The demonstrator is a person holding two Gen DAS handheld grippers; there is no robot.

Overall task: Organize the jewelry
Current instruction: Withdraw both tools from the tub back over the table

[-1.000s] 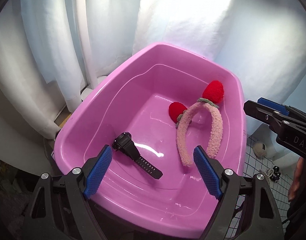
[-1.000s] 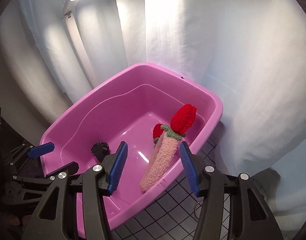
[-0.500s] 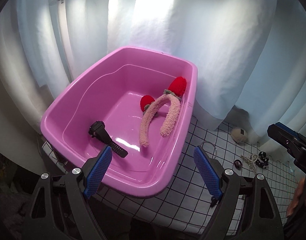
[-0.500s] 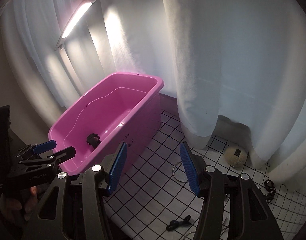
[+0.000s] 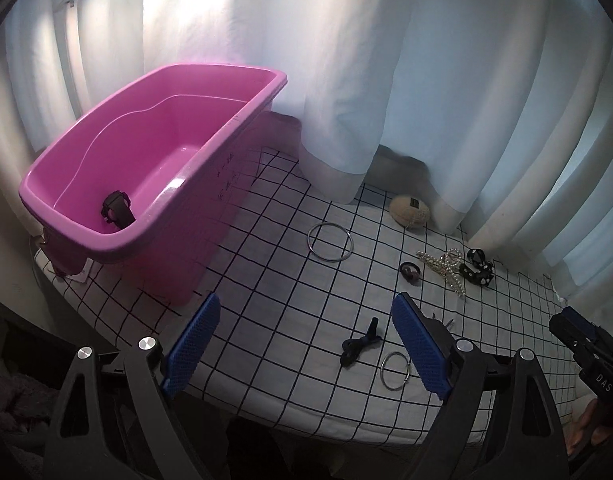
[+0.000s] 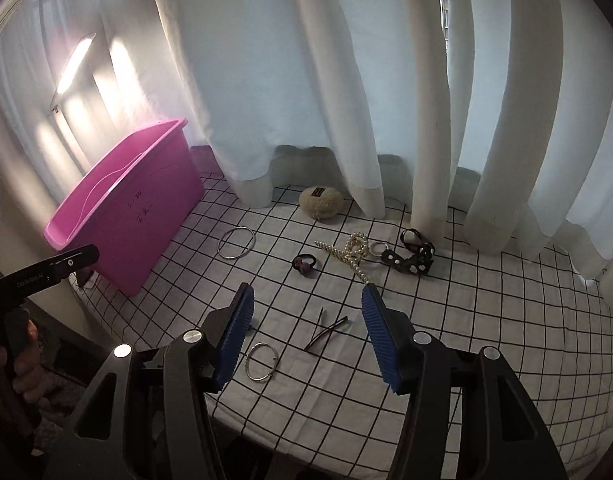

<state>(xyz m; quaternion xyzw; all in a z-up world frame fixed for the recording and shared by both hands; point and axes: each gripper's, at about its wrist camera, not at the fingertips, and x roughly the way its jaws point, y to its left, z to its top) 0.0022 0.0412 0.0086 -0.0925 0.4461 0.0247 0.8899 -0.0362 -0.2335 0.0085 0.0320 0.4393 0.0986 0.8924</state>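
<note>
A pink tub (image 5: 226,128) stands at the table's left, also in the right wrist view (image 6: 154,216), with a black watch (image 5: 116,208) inside. On the checked cloth lie a large silver bangle (image 5: 330,240) (image 6: 236,242), a small silver ring (image 5: 394,365) (image 6: 261,361), a pearl necklace (image 5: 446,264) (image 6: 350,256), a dark hair tie (image 5: 410,271) (image 6: 304,263), a black clip (image 5: 360,344) and a black hairpin (image 6: 326,330). My left gripper (image 5: 304,346) is open and empty above the front edge. My right gripper (image 6: 306,332) is open and empty above the hairpin.
A beige puff (image 5: 409,209) (image 6: 321,202) sits by the white curtains (image 5: 386,80). A black studded band (image 5: 477,268) (image 6: 410,258) and a small ring (image 6: 379,247) lie at the right. The table's front edge (image 5: 306,420) runs just below the grippers.
Both grippers have pulled back and swung right, away from the tub toward the cloth with the loose jewelry. The plush headband in the tub is now out of sight.
</note>
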